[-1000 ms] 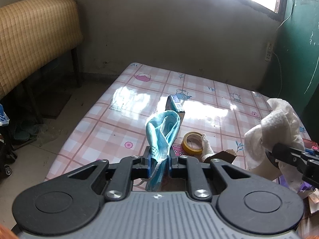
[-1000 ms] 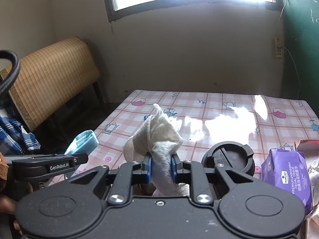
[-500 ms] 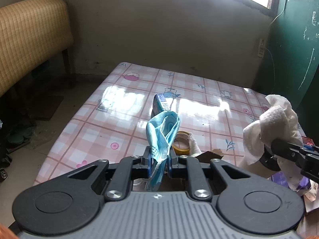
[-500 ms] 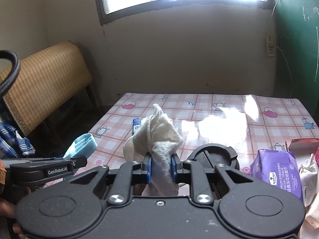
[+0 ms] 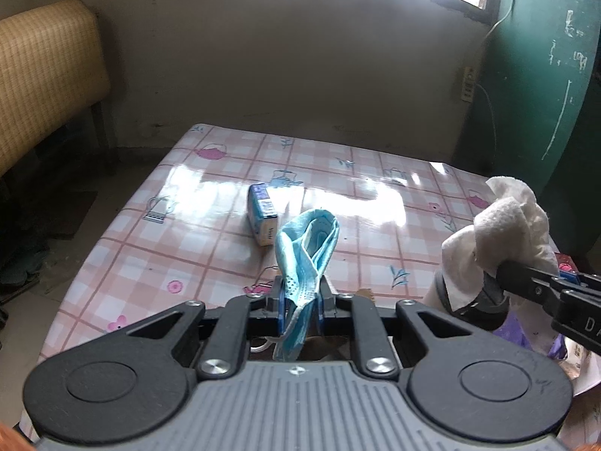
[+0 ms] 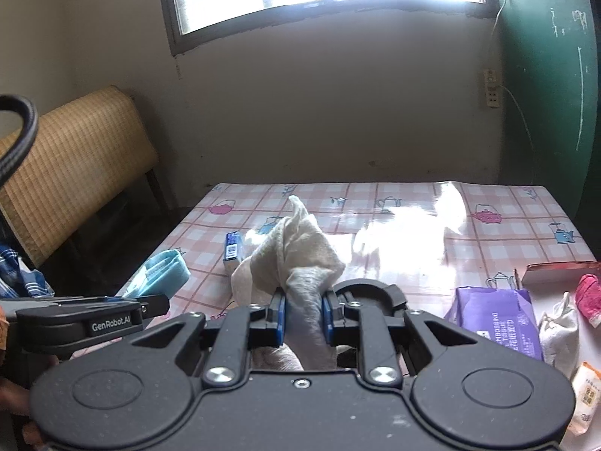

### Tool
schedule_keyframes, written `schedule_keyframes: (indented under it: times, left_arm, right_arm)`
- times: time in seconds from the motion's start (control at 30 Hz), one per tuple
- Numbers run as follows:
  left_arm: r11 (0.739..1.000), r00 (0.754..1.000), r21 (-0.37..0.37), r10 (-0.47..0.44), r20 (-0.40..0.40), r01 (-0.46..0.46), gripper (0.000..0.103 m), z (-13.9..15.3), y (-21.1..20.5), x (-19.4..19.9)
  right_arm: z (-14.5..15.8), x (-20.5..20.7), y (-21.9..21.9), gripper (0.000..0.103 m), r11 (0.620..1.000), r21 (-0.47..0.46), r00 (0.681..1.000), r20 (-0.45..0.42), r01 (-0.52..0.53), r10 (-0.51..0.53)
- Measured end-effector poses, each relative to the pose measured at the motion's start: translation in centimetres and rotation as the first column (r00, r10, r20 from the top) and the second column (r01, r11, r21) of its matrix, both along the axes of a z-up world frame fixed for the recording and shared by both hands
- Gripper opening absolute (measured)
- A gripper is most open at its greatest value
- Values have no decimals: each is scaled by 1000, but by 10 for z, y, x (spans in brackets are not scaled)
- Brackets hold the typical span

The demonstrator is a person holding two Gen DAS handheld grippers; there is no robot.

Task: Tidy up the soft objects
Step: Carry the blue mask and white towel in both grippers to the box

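with each claw already loaded, the left claw clamped on the blue face mask and the right claw on the white cloth, both hang above the worktop's near edge; bare surface lies ahead.

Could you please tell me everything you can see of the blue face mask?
The face mask is a light blue disposable one of thin pleated fabric, folded lengthwise into a crumpled strip. The left gripper is shut on its middle, blue jaws pinching it. Its upper part stands up above the jaws and curls over; the lower end hangs below them, with a white ear loop showing. It is held above the table, touching nothing else.
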State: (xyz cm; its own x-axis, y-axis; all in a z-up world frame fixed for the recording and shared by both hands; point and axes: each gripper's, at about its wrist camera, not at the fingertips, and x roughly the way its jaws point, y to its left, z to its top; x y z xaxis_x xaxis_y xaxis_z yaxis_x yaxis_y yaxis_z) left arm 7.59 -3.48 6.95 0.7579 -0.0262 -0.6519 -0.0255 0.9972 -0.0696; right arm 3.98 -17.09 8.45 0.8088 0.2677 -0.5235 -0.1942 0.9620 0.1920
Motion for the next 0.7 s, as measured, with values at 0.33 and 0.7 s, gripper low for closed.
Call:
schedule_keyframes:
  times: [0.33,0.7]
  left_arm:
    - [999,999,10,-46,1,46,18,-1,-22,7]
    - [995,995,18,-95,-11,95,18,-5,-44,15]
  right_arm:
    - [1,4,-20,23,999,5,999,3,42,-42]
    - [-3,6,-48,23,996,10,996,1,91,-91]
